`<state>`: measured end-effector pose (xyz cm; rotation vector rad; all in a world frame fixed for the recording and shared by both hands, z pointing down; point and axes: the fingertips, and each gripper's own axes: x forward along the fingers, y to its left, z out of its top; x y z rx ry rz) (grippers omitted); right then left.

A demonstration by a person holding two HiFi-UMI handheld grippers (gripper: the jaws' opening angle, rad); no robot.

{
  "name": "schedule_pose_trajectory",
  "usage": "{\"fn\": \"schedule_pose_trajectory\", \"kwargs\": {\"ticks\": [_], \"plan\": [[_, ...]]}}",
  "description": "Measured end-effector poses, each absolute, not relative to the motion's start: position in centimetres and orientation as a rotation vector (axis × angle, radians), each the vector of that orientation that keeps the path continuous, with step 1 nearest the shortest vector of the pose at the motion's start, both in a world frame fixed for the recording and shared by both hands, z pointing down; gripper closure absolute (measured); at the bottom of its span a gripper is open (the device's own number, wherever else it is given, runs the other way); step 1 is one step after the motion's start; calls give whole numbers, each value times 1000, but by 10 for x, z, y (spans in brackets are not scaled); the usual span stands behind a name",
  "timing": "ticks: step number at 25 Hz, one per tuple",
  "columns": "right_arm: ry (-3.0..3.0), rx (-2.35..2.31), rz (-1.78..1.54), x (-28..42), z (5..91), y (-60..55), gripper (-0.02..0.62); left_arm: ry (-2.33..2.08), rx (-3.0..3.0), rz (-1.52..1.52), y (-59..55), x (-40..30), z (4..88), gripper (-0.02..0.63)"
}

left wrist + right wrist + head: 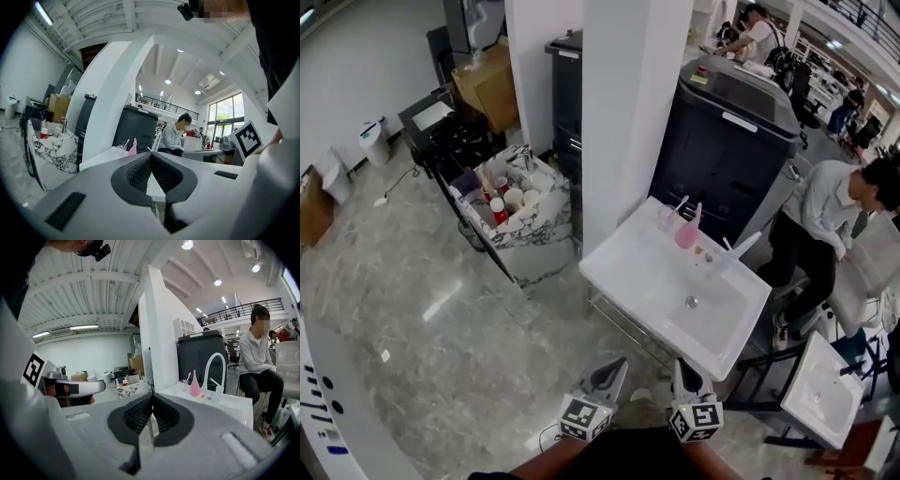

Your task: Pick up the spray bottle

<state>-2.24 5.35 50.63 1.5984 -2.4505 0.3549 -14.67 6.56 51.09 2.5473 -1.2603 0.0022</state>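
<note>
Your left gripper (615, 367) and right gripper (683, 368) both have jaws together, nothing in them, near the sink (642, 272). The pink spray bottle (688, 228) stands upright on its back ledge, well apart from both.

One spray bottle (688, 231). Two sinks: big sink (621, 267), small sink (811, 412). Two grippers: left gripper (615, 367), right gripper (682, 367).
</note>
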Motion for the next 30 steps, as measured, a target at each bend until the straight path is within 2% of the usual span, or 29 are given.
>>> {"fn": "schedule_pose_trajectory", "kwargs": {"ticks": [13, 30], "plan": [[-2411, 1766, 355, -21, 512, -56, 597, -1200, 2590, 17, -45, -142, 516, 589], [-2272, 1962, 450, 22, 571, -290, 596, -1010, 2662, 26, -261, -99, 556, 589]]}}
